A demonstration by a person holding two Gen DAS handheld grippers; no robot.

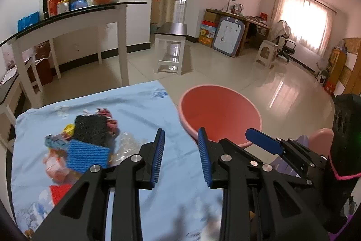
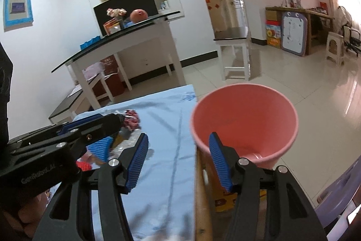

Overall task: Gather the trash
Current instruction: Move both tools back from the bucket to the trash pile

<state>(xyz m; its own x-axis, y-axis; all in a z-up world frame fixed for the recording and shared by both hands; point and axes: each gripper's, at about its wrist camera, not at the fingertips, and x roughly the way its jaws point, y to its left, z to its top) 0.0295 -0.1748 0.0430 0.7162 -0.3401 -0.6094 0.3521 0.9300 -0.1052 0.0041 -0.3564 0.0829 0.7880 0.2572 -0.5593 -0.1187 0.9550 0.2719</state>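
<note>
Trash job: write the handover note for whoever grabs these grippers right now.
Left gripper: open, holding nothing.
Right gripper: open wide, holding nothing.
Trash pile: heaped on the blue cloth, left of both grippers.
Pink bin: beside the table edge, on the right; no trash visible inside.
Done: nothing visibly collected.
Left: move the whole pile into the bin.

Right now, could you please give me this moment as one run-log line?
left gripper: open, empty | right gripper: open, empty | pink plastic bucket: beside table | mixed trash pile: on blue cloth
</note>
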